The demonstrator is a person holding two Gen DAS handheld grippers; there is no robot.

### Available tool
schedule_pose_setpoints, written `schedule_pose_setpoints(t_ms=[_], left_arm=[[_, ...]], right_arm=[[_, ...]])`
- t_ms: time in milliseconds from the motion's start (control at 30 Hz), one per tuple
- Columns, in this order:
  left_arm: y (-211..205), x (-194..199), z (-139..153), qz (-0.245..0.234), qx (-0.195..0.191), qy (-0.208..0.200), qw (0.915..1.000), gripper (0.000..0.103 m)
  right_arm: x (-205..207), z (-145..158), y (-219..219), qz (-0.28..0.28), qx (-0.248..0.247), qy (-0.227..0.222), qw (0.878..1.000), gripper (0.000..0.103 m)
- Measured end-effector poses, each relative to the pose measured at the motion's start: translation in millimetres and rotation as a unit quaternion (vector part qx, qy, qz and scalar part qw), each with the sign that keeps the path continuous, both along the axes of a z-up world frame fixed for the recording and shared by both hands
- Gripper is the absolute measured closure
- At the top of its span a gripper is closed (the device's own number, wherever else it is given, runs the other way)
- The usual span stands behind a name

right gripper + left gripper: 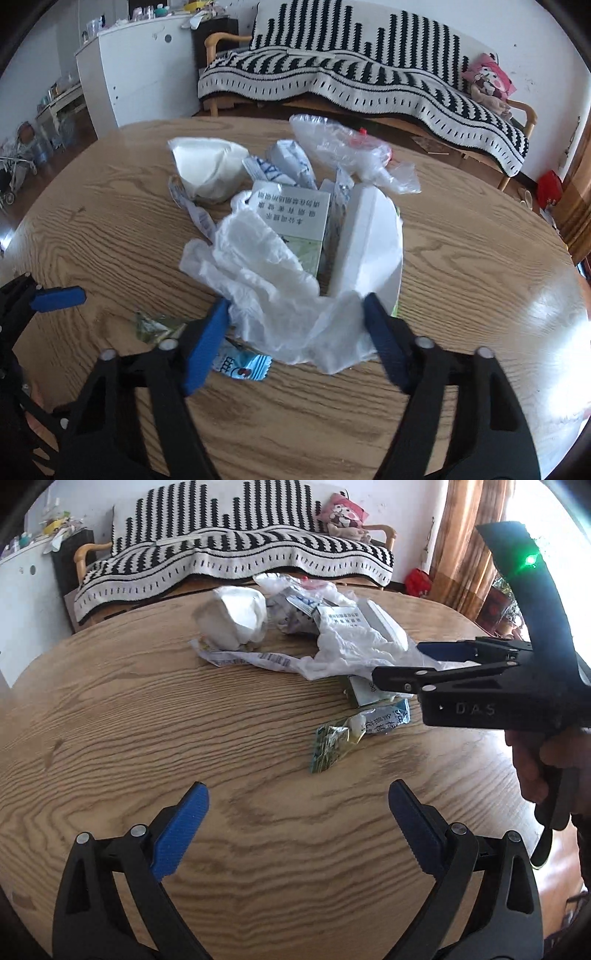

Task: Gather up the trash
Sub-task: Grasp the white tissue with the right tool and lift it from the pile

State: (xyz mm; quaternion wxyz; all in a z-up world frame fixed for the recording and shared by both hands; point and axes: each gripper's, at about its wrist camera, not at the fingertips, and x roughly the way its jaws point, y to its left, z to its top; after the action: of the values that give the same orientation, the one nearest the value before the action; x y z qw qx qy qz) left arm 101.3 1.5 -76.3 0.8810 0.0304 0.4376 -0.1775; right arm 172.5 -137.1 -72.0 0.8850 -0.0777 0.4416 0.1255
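Spread wide over bare wood, the left gripper (297, 794) is hovering short of the green wrapper (334, 744). Further in, the right gripper (295, 306) is gaping around the near edge of the white plastic bag (273, 280), fingers straddling it unclosed. Beyond, cartons (295, 218) and crumpled trash are lying mid-worktop (461, 229).

A round wooden table (147, 720) with bold grain fills the foreground. Beyond it, at twelve o'clock, a wooden-armed sofa (218, 40) stands against a white wall (535, 44), draped in a black-and-white striped blanket (369, 74). A pink plush toy (489, 83) sits at its two o'clock end. A white cabinet (140, 70) stands at ten o'clock. Brown curtains (469, 535) hang at one o'clock, beside bright daylight.
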Motion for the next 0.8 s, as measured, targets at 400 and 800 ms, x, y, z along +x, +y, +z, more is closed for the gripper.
schedule_pose_setpoints(t_ms=[400,800], left_arm=[[-38.0,32.3,-9.4,-0.026,-0.001,-0.001,0.9997,0.008],[-67.9,31.1,-7.8,-0.055,0.061,-0.014,0.9965,0.076]], right_arm=[[-24.5,27.9,-36.0,-0.021,0.097,-0.011,0.995,0.084],[-88.0,52.5,-90.6,-0.078,0.134,-0.021,0.988,0.084]])
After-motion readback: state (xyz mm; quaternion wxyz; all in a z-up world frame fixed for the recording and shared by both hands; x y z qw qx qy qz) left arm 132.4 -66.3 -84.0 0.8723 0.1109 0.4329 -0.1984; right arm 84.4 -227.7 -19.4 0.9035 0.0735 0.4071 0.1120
